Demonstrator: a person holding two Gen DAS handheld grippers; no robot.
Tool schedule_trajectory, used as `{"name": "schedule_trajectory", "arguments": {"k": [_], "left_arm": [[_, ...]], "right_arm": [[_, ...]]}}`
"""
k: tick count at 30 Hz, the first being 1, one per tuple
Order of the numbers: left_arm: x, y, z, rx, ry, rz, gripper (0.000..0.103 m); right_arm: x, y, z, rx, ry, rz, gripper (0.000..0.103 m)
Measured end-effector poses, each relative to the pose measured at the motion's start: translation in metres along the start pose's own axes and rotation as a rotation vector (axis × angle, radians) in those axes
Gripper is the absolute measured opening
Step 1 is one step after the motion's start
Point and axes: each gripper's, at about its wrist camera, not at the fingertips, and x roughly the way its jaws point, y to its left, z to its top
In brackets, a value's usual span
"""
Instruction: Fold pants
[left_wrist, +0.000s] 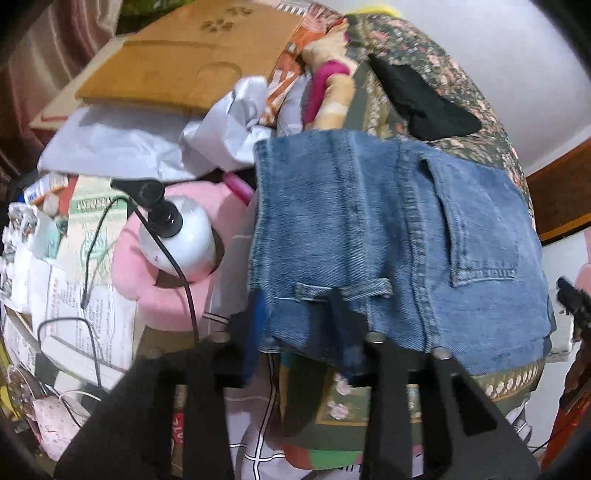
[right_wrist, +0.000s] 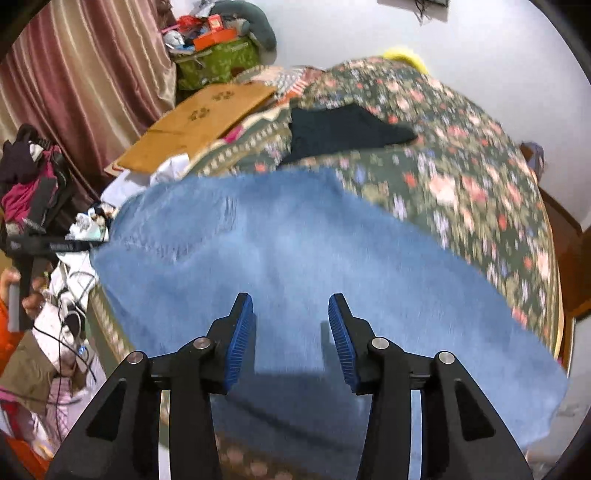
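The blue jeans (left_wrist: 369, 236) lie folded on the floral bedspread (left_wrist: 424, 48), back pocket up, waistband and belt loop nearest my left gripper (left_wrist: 297, 328). The waistband corner sits between its fingers. The left blue pad (left_wrist: 255, 332) shows beside the denim edge and the right finger crosses in front of the cloth. Denim hides most of the pads, so whether they press is unclear. In the right wrist view the jeans (right_wrist: 295, 240) spread wide and blurred under my right gripper (right_wrist: 291, 332), which is open above the denim with nothing between its blue pads.
Left of the bed are a white pump bottle (left_wrist: 177, 236) in a pink holder (left_wrist: 162, 299), cables, papers and a brown board (left_wrist: 192, 59). A black garment (right_wrist: 343, 129) lies farther up the bed. A curtain (right_wrist: 85, 74) and a hand (right_wrist: 33, 299) are at left.
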Motion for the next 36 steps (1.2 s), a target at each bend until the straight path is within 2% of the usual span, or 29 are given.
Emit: {"name": "schedule_trajectory", "arguments": {"k": [1,3,5,6,7,10,14,15,16,17,19,21,23,25,28,31,33,36], "left_arm": [[-0.007,-0.003,-0.001,0.010,-0.041,0.068,0.000],[-0.022,-0.006,-0.002,0.039,-0.129,0.186,0.000],[-0.033,0.001,-0.001,0.036,-0.184,0.274,0.000],[-0.035,0.008,0.000,0.030,-0.185,0.294,0.000],[-0.035,0.018,0.000,0.005,-0.169,0.293,0.000],[-0.036,0.033,-0.004,-0.032,-0.104,0.185,0.000],[-0.049,0.005,-0.018,0.069,-0.127,0.169,0.006],[-0.053,-0.006,-0.022,0.106,-0.132,0.161,0.014],[-0.055,-0.015,-0.024,0.136,-0.138,0.148,0.027],[-0.058,-0.026,-0.028,0.169,-0.147,0.132,0.033],[-0.061,-0.051,-0.034,0.247,-0.170,0.108,0.054],[-0.060,-0.077,-0.041,0.332,-0.176,0.097,0.057],[-0.057,-0.092,-0.047,0.391,-0.165,0.092,0.060],[-0.046,-0.105,-0.053,0.453,-0.146,0.125,0.066],[-0.028,-0.117,-0.058,0.534,-0.127,0.209,0.067],[-0.015,-0.122,-0.055,0.578,-0.150,0.296,0.067],[-0.012,-0.128,-0.053,0.609,-0.180,0.318,0.067],[-0.012,-0.140,-0.053,0.652,-0.217,0.318,0.058]], "right_arm": [[0.003,-0.002,-0.008,0.017,0.016,0.004,0.039],[0.009,-0.007,-0.023,0.060,0.054,0.033,0.039],[0.011,-0.010,-0.034,0.100,0.053,0.048,0.040],[0.010,-0.013,-0.038,0.129,0.037,0.060,0.040],[0.009,-0.013,-0.040,0.141,0.034,0.065,0.040],[0.004,-0.011,-0.041,0.127,0.024,0.068,0.042],[-0.003,-0.002,-0.043,0.073,0.013,0.049,0.043],[-0.006,0.000,-0.042,0.058,0.007,0.053,0.044],[-0.008,0.002,-0.041,0.048,-0.001,0.055,0.044],[-0.010,0.002,-0.042,0.041,-0.006,0.058,0.044],[-0.013,0.007,-0.039,0.019,-0.017,0.073,0.047],[-0.014,0.011,-0.039,0.005,-0.024,0.081,0.053],[-0.013,0.017,-0.038,-0.012,-0.023,0.090,0.053],[-0.009,0.021,-0.038,-0.025,-0.015,0.102,0.053],[0.000,0.028,-0.039,-0.053,0.005,0.109,0.053],[0.005,0.033,-0.040,-0.074,0.013,0.102,0.053],[0.007,0.035,-0.039,-0.082,0.011,0.100,0.053],[0.008,0.039,-0.035,-0.085,0.009,0.113,0.053]]}}
